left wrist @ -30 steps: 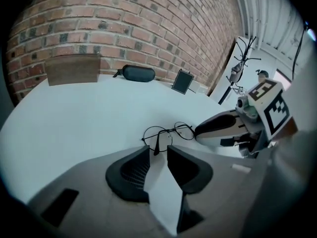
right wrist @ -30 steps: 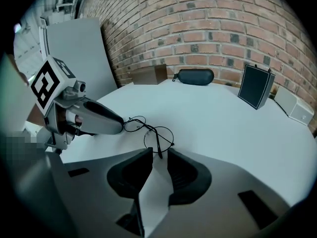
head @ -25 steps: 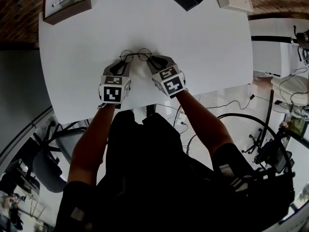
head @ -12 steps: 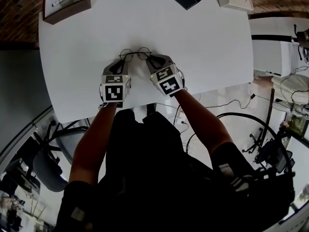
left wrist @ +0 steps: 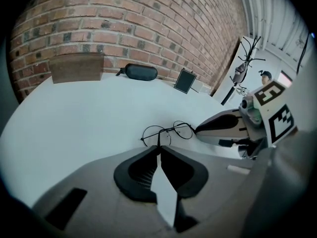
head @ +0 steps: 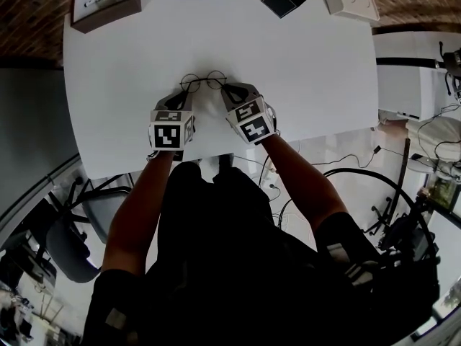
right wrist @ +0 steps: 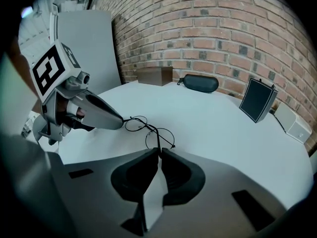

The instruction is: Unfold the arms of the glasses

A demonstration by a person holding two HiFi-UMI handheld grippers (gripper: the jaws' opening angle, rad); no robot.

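1. So, on my head view the thin, round-lensed wire glasses (head: 204, 82) lie on the white table (head: 302, 63) near its front edge, between the left gripper (head: 189, 92) and the right gripper (head: 225, 89). Bare table stretches beyond.
2. On the left gripper view, the jaws have just been closing and now pinch one thin arm at their tips. The lenses (left wrist: 170, 130) lie just ahead.
3. On the right gripper view, the jaws have likewise just been closing and clamp the other arm. A dark case (right wrist: 198, 83) and a wooden box (right wrist: 154, 76) sit well apart, by the brick wall.
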